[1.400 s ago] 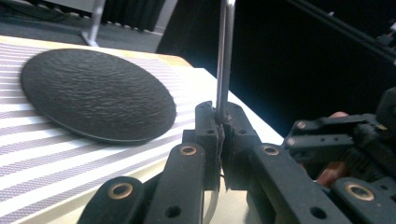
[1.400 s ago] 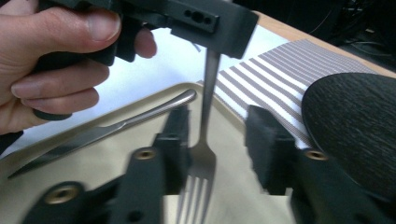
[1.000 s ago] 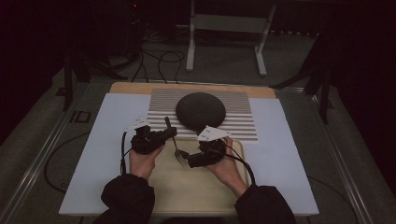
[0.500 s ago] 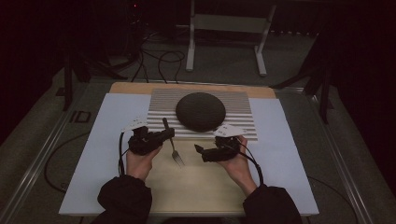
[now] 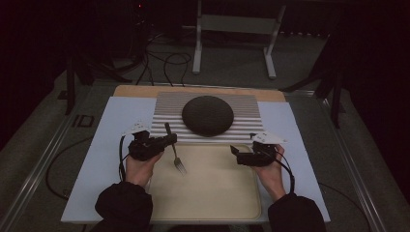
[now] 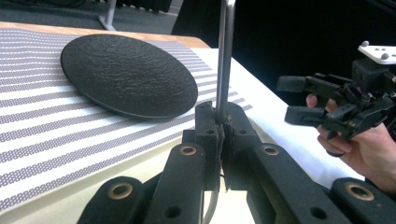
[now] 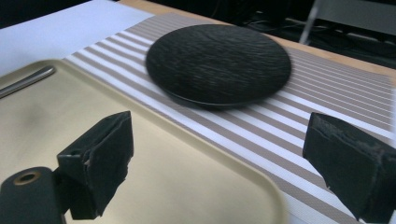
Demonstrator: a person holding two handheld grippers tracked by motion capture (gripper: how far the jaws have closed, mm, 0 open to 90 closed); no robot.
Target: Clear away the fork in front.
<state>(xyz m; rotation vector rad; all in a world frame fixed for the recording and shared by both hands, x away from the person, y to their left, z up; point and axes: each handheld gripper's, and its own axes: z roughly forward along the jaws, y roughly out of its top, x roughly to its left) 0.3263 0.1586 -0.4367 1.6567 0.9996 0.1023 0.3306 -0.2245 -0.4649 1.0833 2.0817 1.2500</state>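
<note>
**A:** Where is the fork (image 5: 174, 153) sitting right now?

**B:** You are holding it by the handle in the left tongs (image 5: 167, 140), pinched tight between the pads, as the left gripper view is showing. Its tines are hanging over the far left part of the beige tray (image 5: 212, 203), and the handle is pointing up toward the striped placemat (image 5: 246, 126).

**A:** And the right tongs (image 5: 234, 155)?

**B:** They are standing wide open and holding nothing, hovering over the tray's right edge and facing the black plate (image 5: 208, 115) on the placemat.

**A:** So how should I be handling this step?

**B:** I judge you are carrying the fork toward a place beside the plate. Be keeping the left grip firm, since a thin metal handle is likely to pivot between the pads if you are tilting your wrist quickly. Be lowering the fork flat rather than tines first, so it is not skidding on the tray or the placemat. Be keeping the right tongs clear of the fork's path; they are well apart from it now, and that is good. Release only once the fork is lying on the tabletop covering.
</note>
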